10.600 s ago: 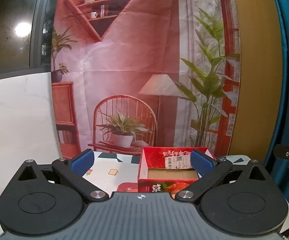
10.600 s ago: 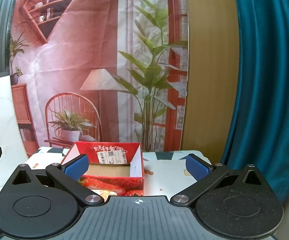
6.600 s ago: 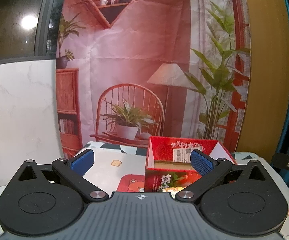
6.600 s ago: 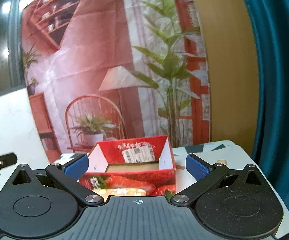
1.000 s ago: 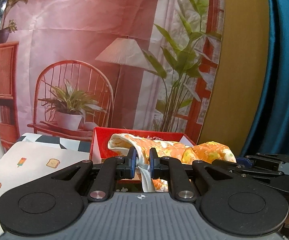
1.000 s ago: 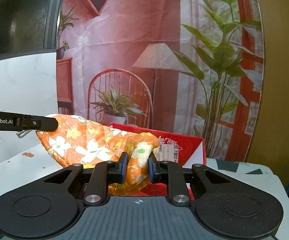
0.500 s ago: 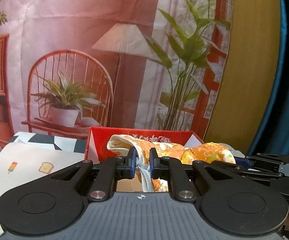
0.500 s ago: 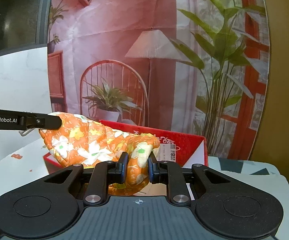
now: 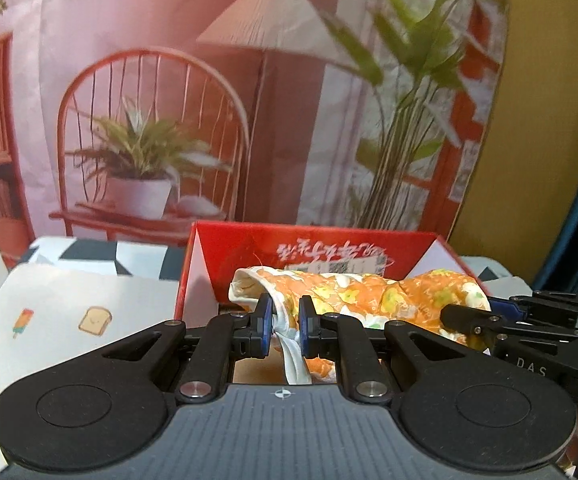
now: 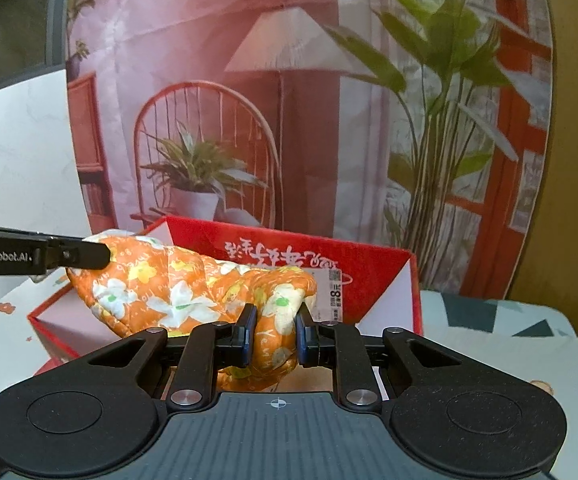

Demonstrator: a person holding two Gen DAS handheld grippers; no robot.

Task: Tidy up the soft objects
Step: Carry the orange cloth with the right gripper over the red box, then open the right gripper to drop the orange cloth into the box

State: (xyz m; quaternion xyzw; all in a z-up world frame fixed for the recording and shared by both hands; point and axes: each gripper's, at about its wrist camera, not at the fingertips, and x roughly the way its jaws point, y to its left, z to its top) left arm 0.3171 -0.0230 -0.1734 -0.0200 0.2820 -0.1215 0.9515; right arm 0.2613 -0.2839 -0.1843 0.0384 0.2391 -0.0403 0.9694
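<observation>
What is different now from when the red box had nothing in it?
Both grippers were open and empty then. Now the left gripper and right gripper are each shut on one end of an orange flowered cloth, and have carried it over the red box, lower than a second ago. The box stays on the patterned tablecloth.

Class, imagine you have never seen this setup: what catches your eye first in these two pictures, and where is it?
First, the orange flowered cloth, bunched and stretched between the two tools above the open red box. The right tool pinches one end and the left tool the other. Behind stands a printed backdrop showing a lamp, chair and plants.
</observation>
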